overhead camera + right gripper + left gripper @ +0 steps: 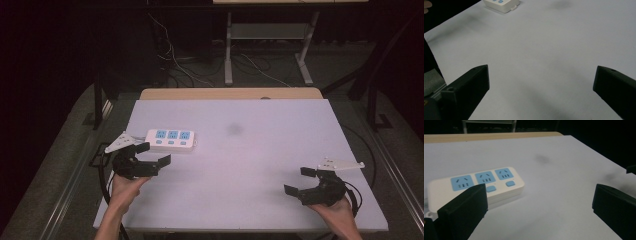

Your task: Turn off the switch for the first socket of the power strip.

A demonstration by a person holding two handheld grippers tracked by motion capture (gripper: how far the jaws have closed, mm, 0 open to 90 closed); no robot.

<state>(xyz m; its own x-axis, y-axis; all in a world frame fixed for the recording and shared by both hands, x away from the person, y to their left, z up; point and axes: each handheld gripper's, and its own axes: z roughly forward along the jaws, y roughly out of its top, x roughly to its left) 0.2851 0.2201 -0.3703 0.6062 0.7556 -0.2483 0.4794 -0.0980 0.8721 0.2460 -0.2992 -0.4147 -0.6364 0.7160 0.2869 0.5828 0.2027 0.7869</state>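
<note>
A white power strip (171, 139) with three blue socket faces and a row of blue buttons lies flat on the pale counter (260, 165), toward its far left part. The left tool (153, 154) is held by the person's left hand (125, 187) just near of the strip; its jaws stand wide apart with nothing between them. One jaw tip is close beside the strip's near-left corner, though whether it touches cannot be told from above. A grey three-cornered plate (119, 142) sits on top of this tool.

In the left gripper view the power strip (475, 186) lies ahead and to the left of the left tool (540, 206), partly behind the left jaw, while the right jaw stands over bare counter (564, 165). A faint dark smudge (542, 158) marks the surface farther ahead.

The right tool (300, 180), gripped by the right hand (336, 210), is near the counter's near right corner, well apart from the strip, and points leftward across the surface. Its jaws are likewise spread wide and empty. In the right gripper view the counter (544, 50) stretches between the jaws of the right tool (541, 85), and one end of the power strip (502, 5) shows far ahead at the upper left.

Beyond the counter, cables (172, 60) trail over a dark floor beside the metal legs of another table (270, 45).
</note>
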